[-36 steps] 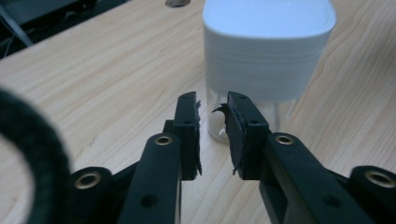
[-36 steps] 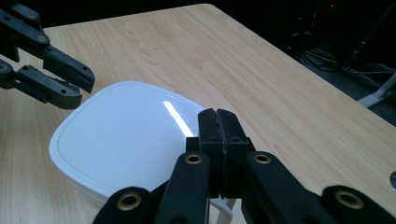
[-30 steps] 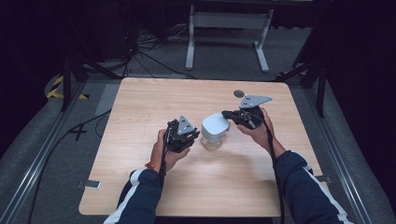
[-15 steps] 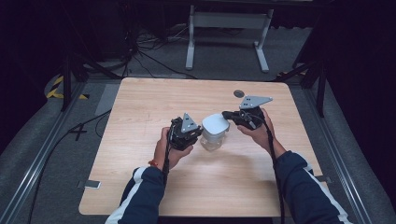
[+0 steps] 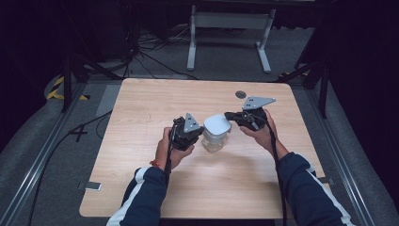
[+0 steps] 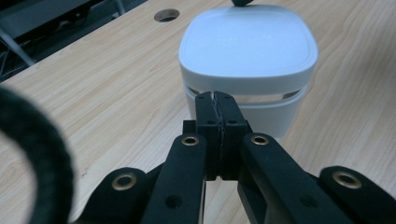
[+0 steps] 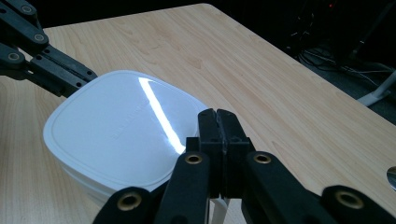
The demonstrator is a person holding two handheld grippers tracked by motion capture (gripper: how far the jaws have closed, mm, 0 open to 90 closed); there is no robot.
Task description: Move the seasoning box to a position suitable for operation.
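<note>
A clear tub (image 5: pixel 214 140) with a white rounded-square lid (image 5: pixel 217 125) stands mid-table. My left gripper (image 5: pixel 201 133) points at it from the left. In the left gripper view its jaws (image 6: pixel 216 95) have just closed together with nothing between them, and the tips rest at the tub's wall (image 6: pixel 261 116) just under the lid (image 6: pixel 247 51). My right gripper (image 5: pixel 227 114) comes in from the right, shut and empty. In the right gripper view its tips (image 7: pixel 217 114) hang over the near edge of the lid (image 7: pixel 116 130), with the left gripper (image 7: pixel 88 74) at the lid's far side.
The wooden table (image 5: pixel 155 103) has a round cable hole (image 5: pixel 240 94) near its back edge, behind the tub. A white metal stand (image 5: pixel 226 21) and cables sit on the floor beyond the table. Rails run along both sides.
</note>
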